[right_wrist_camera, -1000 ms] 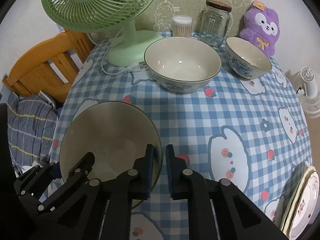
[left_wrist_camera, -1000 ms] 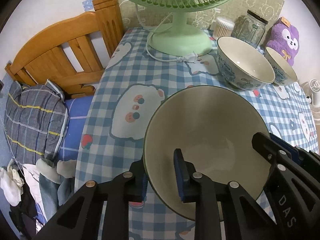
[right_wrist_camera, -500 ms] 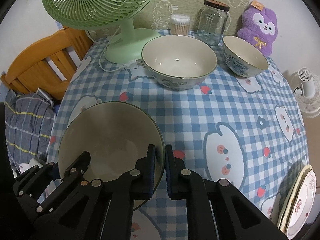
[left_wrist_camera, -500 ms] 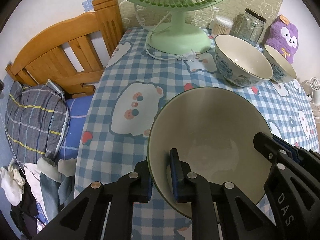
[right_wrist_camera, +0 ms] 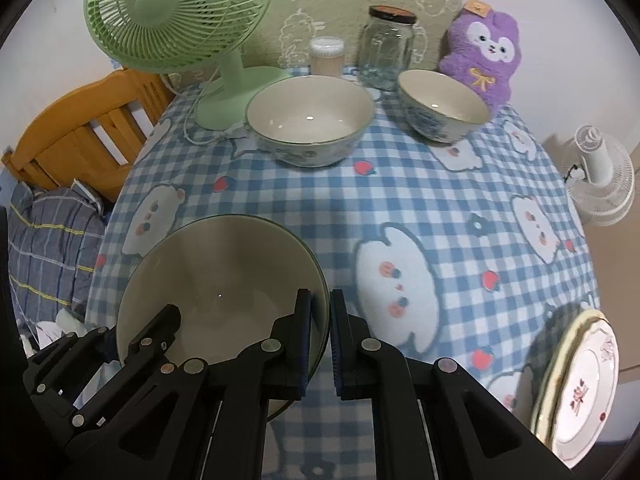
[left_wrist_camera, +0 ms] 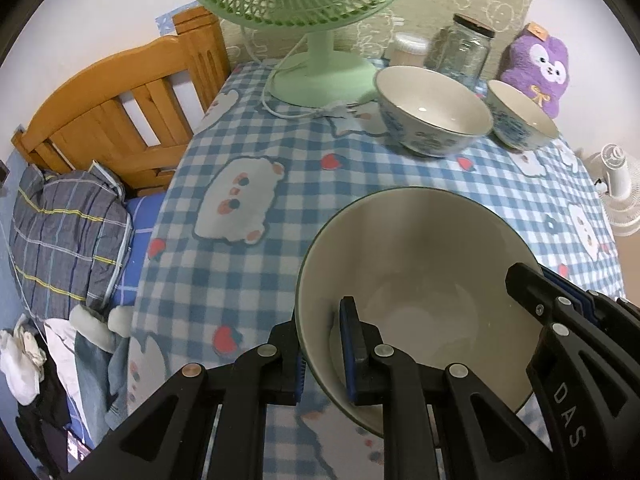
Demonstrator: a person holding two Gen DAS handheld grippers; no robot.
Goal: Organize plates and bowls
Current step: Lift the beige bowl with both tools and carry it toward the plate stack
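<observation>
Both grippers are on the same big cream bowl [left_wrist_camera: 416, 280] with the dark green rim, 1 on each side of it. The left gripper [left_wrist_camera: 322, 344] pinches the bowl's left wall, with 1 blue-padded finger outside and the other inside the bowl. The right gripper [right_wrist_camera: 318, 336] does the same on the opposite rim, its fingers nearly pressed together with the bowl's edge caught between them. In the left wrist view the right gripper shows up at the bowl's far edge, and in the right wrist view the left gripper [right_wrist_camera: 108, 340] sits at the bowl's left edge.

The bowl sits over the near part of the table, which is covered by a blue checked tablecloth [right_wrist_camera: 400, 200] with bear and strawberry prints. Can't tell from either view if the bowl's base is touching the cloth or held just above it.

Further back there's a second large bowl [right_wrist_camera: 310, 120] with a blue pattern outside, and just to its right a smaller bowl [right_wrist_camera: 444, 106] of the same style, apart from each other. Behind them stand a green desk fan [right_wrist_camera: 180, 16], a glass jar [right_wrist_camera: 386, 54] with a dark lid, a small container of cotton swabs [right_wrist_camera: 328, 54], and a purple plush toy [right_wrist_camera: 482, 58].

At the near right edge of the table there's a stack of plates [right_wrist_camera: 580, 384], the top 1 white with a pink floral print. A wooden bed frame [left_wrist_camera: 116, 112] is off to the left of the table, and a white fan [right_wrist_camera: 600, 176] off to the right.
</observation>
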